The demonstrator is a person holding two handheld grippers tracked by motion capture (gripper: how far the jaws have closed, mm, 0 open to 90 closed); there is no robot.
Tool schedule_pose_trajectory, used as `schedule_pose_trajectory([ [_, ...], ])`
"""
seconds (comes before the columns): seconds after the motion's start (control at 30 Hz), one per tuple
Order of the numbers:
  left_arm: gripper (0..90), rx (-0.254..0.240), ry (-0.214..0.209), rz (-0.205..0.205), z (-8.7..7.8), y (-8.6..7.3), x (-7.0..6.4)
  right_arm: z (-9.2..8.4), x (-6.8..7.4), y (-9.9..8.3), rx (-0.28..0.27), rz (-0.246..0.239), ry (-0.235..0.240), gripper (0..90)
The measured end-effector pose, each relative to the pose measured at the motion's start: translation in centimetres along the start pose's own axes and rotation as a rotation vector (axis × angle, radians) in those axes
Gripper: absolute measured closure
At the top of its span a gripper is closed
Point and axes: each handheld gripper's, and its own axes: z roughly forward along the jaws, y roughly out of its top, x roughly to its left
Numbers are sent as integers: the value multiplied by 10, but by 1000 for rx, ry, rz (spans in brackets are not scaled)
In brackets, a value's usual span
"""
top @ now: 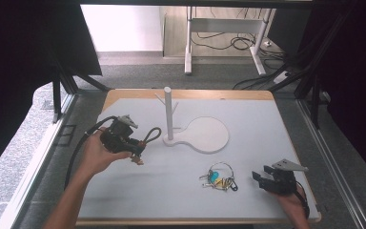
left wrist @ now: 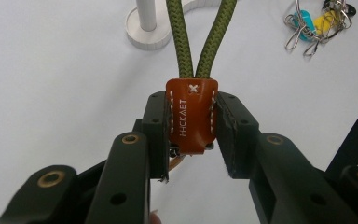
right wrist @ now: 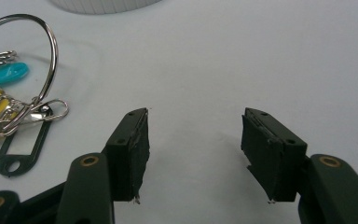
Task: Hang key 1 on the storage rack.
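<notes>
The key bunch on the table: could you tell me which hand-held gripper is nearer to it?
Right. The right hand-held gripper rests open just right of the key bunch, apart from it. The left hand-held gripper, shut on a green cord loop, is farther off by the white stand.

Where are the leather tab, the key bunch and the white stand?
leather tab [left wrist: 190, 116], left gripper view, front face.
key bunch [top: 219, 178], high view, middle of the cluster.
white stand [top: 168, 112], high view, upright post.

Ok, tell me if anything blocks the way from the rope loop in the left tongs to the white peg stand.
Nothing visible does. The left tongs grip the brown leather tab of the green rope loop, which hangs beside the white peg stand with bare table between them. The bunch of keys lies well aside.
</notes>
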Motion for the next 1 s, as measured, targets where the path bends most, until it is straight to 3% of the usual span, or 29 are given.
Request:
schedule_pose_trajectory([
  [0.53, 671, 14, 26, 15, -7, 15, 6, -2, 0, 2, -10, 7, 15, 416],
  [1.0, 670, -11, 33, 16, -18, 27, 14, -3, -2, 2, -13, 13, 10, 415],
])
